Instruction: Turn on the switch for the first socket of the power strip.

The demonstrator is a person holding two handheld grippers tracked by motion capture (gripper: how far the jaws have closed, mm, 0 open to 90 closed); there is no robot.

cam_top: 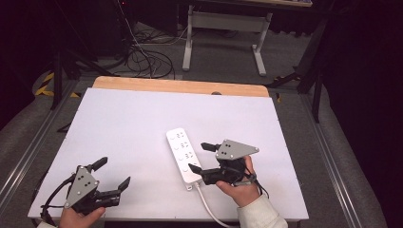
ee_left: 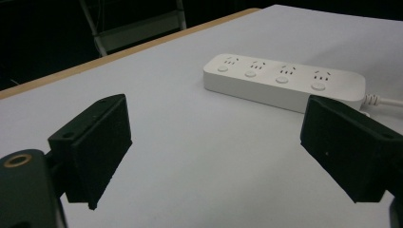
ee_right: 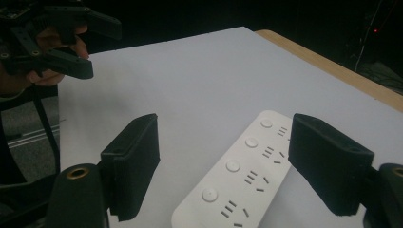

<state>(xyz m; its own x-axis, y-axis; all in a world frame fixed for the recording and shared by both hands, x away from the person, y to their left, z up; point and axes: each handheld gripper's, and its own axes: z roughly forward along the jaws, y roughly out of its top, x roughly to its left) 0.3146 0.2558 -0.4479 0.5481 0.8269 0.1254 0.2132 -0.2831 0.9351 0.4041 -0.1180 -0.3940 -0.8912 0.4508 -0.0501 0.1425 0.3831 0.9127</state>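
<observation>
Seen from the high view, a white power strip lies near the middle of a white table, its long body running away from the person and its white cord trailing off the near edge. The right gripper hovers just beside the strip's near end, jaws apart and nothing between them. The left gripper sits well apart at the near left corner, jaws likewise spread.

In the left gripper view, the power strip appears as a rounded white bar with four socket groups, each paired with a round button, lying beyond the wide-open black jaws.

In the right gripper view, the power strip lies on the table below and between the open jaws, untouched, its buttons in one row beside the slots; the left gripper shows far off.
</observation>
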